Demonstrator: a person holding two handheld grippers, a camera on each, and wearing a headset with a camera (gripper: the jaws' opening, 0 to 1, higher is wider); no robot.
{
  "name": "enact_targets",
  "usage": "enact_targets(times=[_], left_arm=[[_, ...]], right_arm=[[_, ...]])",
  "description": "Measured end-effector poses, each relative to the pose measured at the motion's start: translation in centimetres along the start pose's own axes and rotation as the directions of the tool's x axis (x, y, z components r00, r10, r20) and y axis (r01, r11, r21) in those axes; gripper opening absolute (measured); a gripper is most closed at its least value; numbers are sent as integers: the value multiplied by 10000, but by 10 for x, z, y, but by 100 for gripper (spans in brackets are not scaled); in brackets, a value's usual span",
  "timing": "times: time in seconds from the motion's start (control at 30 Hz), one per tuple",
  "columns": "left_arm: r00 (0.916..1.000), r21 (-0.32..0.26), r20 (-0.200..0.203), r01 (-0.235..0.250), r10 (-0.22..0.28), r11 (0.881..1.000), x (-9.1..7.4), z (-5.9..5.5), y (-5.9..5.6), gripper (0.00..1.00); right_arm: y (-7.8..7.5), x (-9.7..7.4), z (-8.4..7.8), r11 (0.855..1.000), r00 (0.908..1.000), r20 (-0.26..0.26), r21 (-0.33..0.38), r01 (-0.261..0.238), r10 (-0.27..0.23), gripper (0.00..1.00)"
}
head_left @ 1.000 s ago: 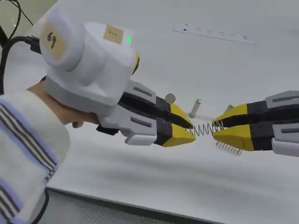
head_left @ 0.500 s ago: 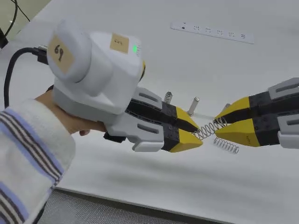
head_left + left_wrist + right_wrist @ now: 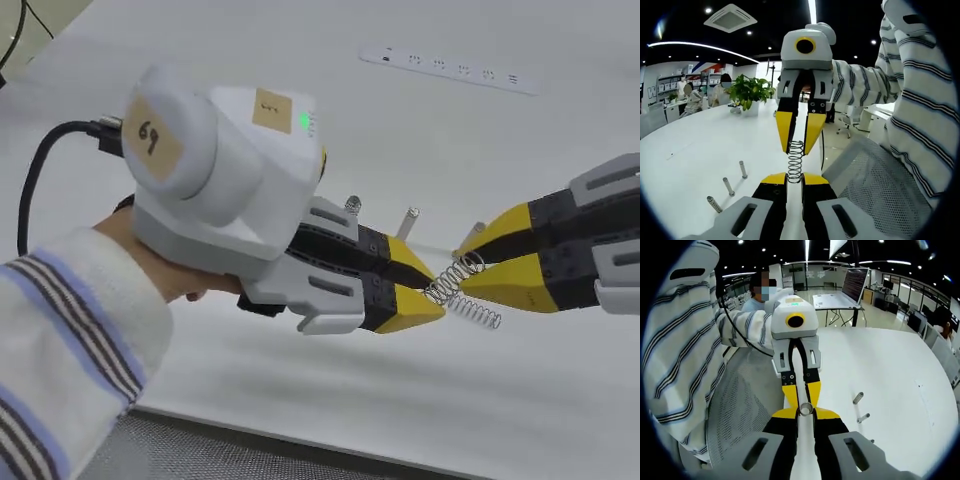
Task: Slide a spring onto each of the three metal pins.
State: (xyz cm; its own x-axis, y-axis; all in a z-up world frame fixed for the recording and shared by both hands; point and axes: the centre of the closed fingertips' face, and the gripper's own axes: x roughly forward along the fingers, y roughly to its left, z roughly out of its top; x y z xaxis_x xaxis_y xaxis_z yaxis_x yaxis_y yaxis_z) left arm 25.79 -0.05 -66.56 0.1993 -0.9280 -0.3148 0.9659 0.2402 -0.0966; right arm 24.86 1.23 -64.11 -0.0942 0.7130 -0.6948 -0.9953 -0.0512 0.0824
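Spring (image 3: 452, 278) is held clear of the workbench (image 3: 320, 380), spanning the gap between the two grippers. Left gripper (image 3: 437, 295): fingers (image 3: 774, 178) all but together, clamped on one end of the spring. In the left gripper view the coil runs from those tips toward 12 o'clock. Right gripper (image 3: 462, 268): fingers (image 3: 827, 413) set in a narrow V, tips pinching the other end. In the right gripper view the spring shows end-on as a ring between the yellow tips. Second spring (image 3: 475, 312) lies flat on the workbench, at 5 o'clock from the held one. Three pins stand upright at 8 o'clock in the left gripper view. The nearest pin (image 3: 714, 204) carries a spring; the middle pin (image 3: 728, 186) and farthest pin (image 3: 743, 169) are bare
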Motion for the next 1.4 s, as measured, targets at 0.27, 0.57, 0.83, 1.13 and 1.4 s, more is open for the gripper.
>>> enact_targets(times=[0.27, 0.57, 0.83, 1.13, 1.4], left_arm=[[9998, 74, 182, -107, 105, 9999, -3, 0, 0, 3], [9999, 291, 113, -82, 78, 9995, -1, -2, -4, 3], [10000, 380, 78, 14, -17, 9993, 3, -3, -10, 3], [9998, 340, 180, -56, 49, 9994, 2, -3, -11, 3], [9995, 66, 239, -210, 208, 9998, -3, -9, -9, 3]], right_arm=[[-1, 0, 1, 9974, 9979, -653, -714, -96, 49, 9], [1, 7, -3, 9918, 9817, -1896, -1207, -420, 185, 19], [11, 18, -6, 9826, 9634, -2589, -1488, -1110, 696, 15], [9, 25, -13, 9777, 9453, -3169, -1616, -1343, 775, 11], [7, 31, -15, 9676, 9297, -3619, -2026, -1506, 689, 9]])
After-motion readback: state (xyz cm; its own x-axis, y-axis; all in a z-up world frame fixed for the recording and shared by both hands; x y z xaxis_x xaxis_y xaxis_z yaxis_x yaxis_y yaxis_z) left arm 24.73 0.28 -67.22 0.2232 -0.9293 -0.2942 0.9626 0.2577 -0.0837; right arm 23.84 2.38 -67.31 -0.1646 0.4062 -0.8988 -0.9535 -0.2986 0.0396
